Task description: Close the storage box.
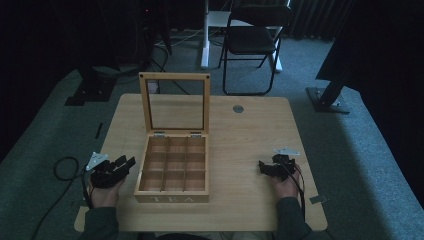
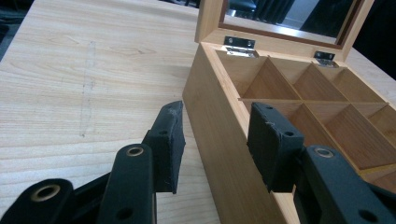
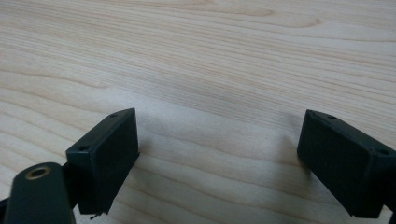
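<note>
wooden tea box (image 1: 172, 170) mid-counter (image 1: 250, 140), glass lid (image 1: 176, 102) upright, nine compartments bare. left gripper (image 2: 217, 140) jaws spread, straddling box's left wall. right gripper (image 3: 219, 154) jaws spread over bare counter, well apart from box.

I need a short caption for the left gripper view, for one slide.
Open left tongs straddling the near side wall of the open wooden tea box with empty compartments.
</note>
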Demonstrator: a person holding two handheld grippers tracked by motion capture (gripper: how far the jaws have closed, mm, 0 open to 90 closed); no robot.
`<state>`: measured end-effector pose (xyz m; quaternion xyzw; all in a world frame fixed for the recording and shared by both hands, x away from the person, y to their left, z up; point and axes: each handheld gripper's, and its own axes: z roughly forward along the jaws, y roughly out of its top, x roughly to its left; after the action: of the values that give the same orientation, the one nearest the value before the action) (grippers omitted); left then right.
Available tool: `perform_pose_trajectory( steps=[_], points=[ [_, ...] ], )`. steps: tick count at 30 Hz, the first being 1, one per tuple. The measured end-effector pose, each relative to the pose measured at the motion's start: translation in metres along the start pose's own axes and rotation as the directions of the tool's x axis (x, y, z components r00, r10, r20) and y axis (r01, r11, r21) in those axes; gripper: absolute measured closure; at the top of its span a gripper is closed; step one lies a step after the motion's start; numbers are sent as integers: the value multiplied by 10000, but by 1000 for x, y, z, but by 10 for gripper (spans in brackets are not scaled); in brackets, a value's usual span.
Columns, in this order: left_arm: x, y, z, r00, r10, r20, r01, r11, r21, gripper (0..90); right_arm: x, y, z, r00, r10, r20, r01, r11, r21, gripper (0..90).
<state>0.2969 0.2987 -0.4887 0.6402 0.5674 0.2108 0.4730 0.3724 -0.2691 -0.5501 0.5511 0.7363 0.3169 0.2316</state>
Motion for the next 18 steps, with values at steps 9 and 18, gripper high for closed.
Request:
perform_pose_trajectory(
  steps=[9, 18],
  points=[
    [0, 10, 3, 9994, 253, 217, -257, 9995, 173, 560, 3, 4, -4, 9996, 208, 193, -210, 9997, 132, 357],
    [2, 14, 5, 9988, 432, 235, -438, 9987, 273, 561, 22, 20, -17, 9984, 155, -552, -164, 9998, -151, 510]
  ],
)
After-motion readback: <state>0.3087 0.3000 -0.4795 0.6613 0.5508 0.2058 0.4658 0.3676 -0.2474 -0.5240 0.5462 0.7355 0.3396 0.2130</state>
